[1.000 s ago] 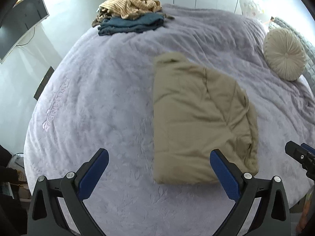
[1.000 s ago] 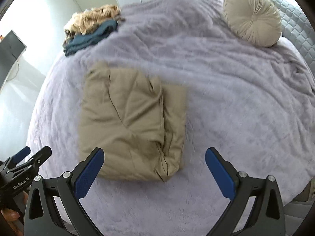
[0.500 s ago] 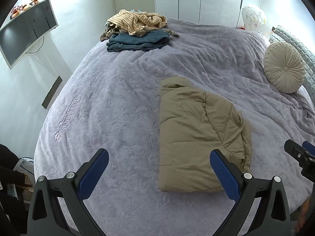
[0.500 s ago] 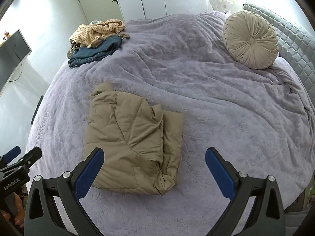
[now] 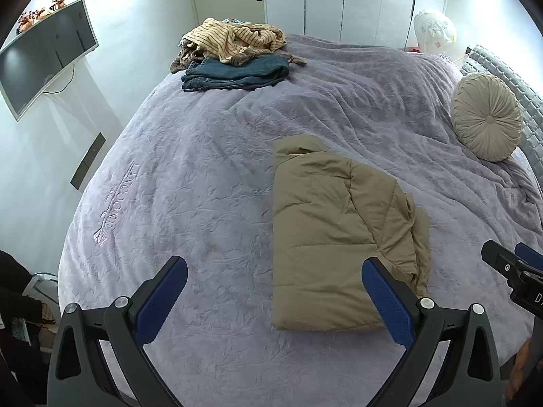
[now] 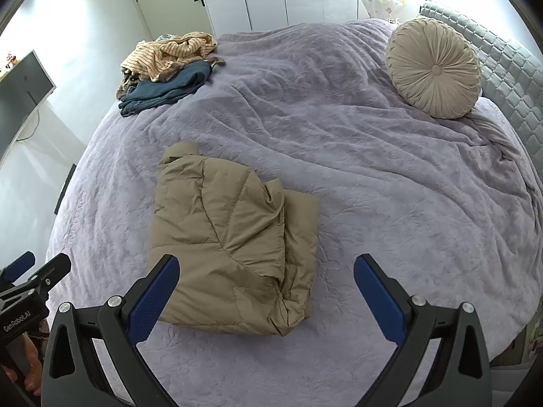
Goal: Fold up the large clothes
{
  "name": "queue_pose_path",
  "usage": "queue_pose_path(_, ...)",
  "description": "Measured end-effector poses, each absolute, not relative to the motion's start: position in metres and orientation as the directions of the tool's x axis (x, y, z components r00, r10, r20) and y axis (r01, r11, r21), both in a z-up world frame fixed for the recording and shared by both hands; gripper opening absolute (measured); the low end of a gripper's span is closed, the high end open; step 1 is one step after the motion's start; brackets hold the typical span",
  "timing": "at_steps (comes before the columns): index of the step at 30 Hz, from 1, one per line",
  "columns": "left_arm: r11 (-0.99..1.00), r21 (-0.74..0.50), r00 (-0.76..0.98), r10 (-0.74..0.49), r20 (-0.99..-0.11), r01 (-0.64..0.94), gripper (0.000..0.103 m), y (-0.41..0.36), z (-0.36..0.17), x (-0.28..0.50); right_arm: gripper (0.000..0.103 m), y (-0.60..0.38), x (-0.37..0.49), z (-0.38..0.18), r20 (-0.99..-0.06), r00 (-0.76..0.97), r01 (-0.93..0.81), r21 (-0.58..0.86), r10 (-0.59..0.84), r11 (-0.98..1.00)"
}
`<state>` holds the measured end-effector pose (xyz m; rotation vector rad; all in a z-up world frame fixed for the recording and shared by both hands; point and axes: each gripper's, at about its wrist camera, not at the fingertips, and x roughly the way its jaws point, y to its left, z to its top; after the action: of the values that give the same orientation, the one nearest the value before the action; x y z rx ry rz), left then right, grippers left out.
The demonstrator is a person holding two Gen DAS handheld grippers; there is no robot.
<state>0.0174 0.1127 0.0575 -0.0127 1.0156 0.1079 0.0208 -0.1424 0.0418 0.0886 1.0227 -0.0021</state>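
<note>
On the far left wall a television (image 5: 44,57) is hanging, and across from it a lavender bedspread (image 5: 203,176) is covering the whole bed. Toward the far left corner of the bed, a striped beige garment (image 5: 234,42) is lying crumpled on top of folded blue jeans (image 5: 237,73). Near the middle of the bed, closer to the near edge, the tan puffer jacket (image 5: 336,234) is lying folded into a rough rectangle, its collar end pointing away and a bunched edge running along its right side. The left tool (image 5: 275,300) is hovering above the near edge of the bed with its jaws spread wide and nothing between them, its right finger overlapping the jacket's near corner in the view. The right tool (image 6: 266,296) is likewise gaping wide and gripping nothing, poised over the jacket's near right corner. Farther right, a round pleated cushion (image 6: 432,68) is leaning against the quilted grey headboard (image 6: 509,68).
</note>
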Motion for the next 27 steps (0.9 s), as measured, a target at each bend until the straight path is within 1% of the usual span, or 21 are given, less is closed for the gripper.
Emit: queue_pose_path(27,0.995,0.035,0.509,0.079,-0.857,-0.095,0.103,0.1033,0.0580,0.0108,0.102,-0.1408,0.0192,0.0438,-0.852,0.522,0.038,0.073,0.042,0.997)
